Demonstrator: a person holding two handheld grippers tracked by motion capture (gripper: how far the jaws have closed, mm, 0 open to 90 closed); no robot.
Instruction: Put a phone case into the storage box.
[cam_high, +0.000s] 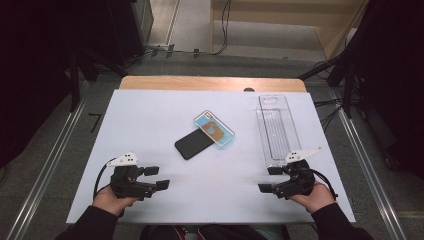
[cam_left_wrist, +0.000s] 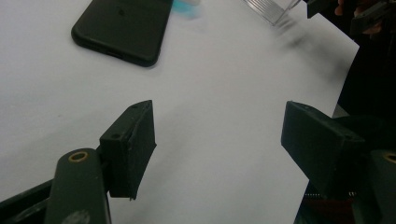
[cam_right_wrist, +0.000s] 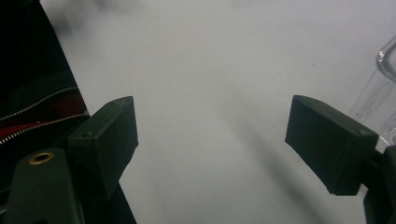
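My left gripper (cam_high: 156, 178) and right gripper (cam_high: 270, 179) both gape wide, holding nothing. The black phone (cam_high: 194, 143) lies well apart between them.

Near the middle of the desk (cam_high: 150, 115): a phone (cam_high: 194, 144), with a phone case (cam_high: 214, 128) just behind and to its right, overlapping its far corner (touching, as far as can be told). Well off to the right, a clear tray (cam_high: 276, 130), lying lengthwise front to back. At the near edge, left tongs (cam_high: 156, 177) and right tongs (cam_high: 269, 179), well apart, the right ones just before the tray's near end.
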